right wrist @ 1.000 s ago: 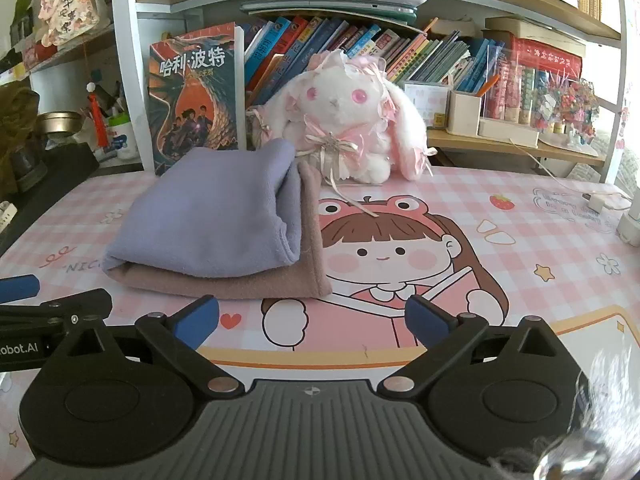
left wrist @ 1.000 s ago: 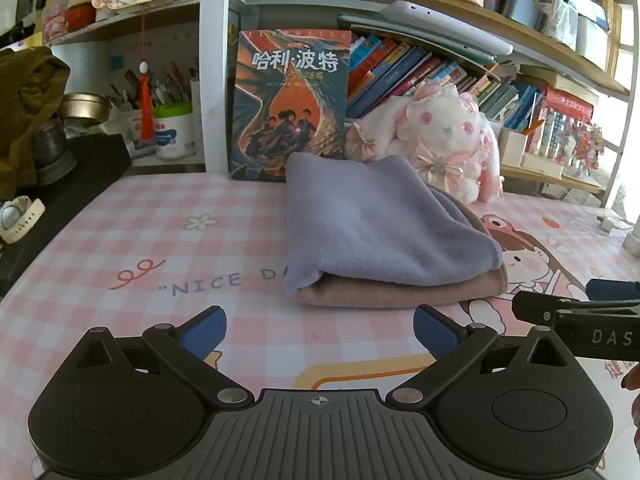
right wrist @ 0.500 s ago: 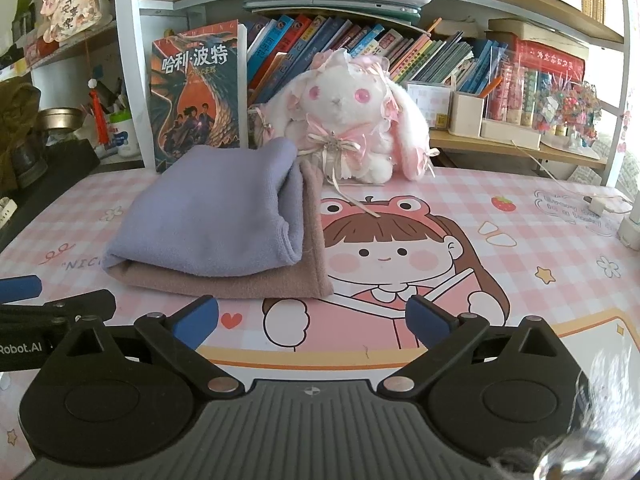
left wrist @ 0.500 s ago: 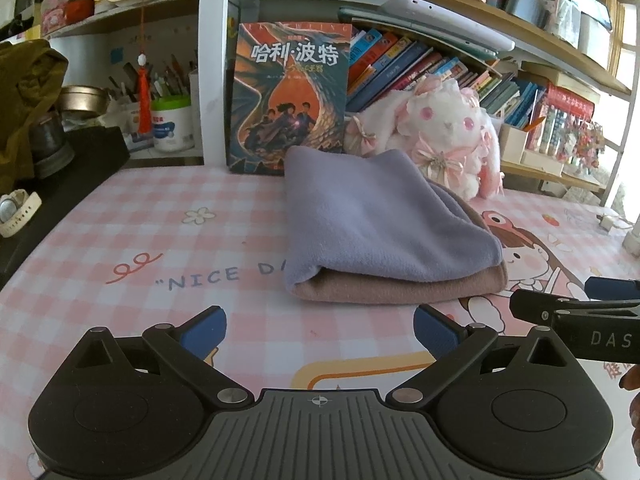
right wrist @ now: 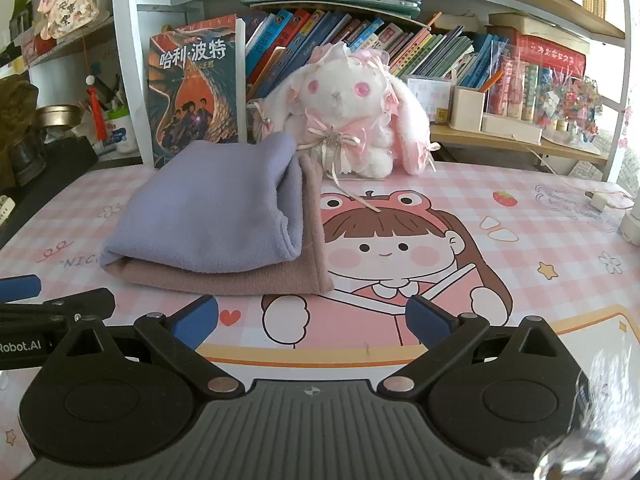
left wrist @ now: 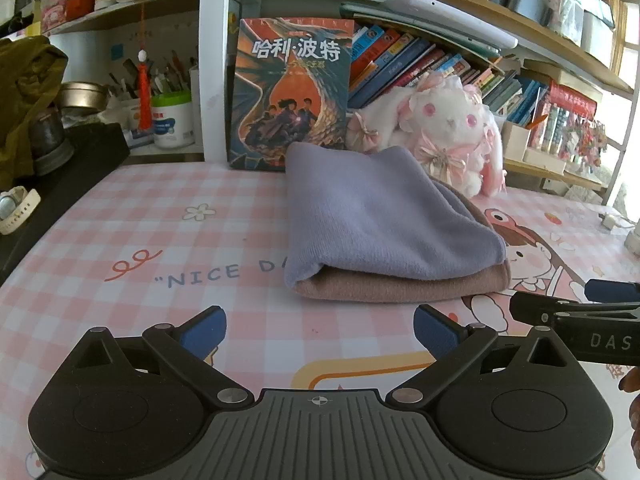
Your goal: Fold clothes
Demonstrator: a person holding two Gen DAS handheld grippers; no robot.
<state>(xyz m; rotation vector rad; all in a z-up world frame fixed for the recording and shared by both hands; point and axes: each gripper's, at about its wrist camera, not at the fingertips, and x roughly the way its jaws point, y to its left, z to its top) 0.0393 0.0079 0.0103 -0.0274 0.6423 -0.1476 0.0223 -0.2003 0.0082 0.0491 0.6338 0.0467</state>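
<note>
While a pink checked mat (left wrist: 160,240) lies under crowded bookshelves (right wrist: 360,52), my left claw (left wrist: 318,330) and right claw (right wrist: 312,320) gape empty; the folded lilac-and-pink cloth (left wrist: 384,232) rests just ahead.

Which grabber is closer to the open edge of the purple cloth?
Probably the right gripper: the purple cloth shows its open edge on that side. The left gripper faces the fold.

Bright daylight, seemingly from the right; fisheye-bent edges.
</note>
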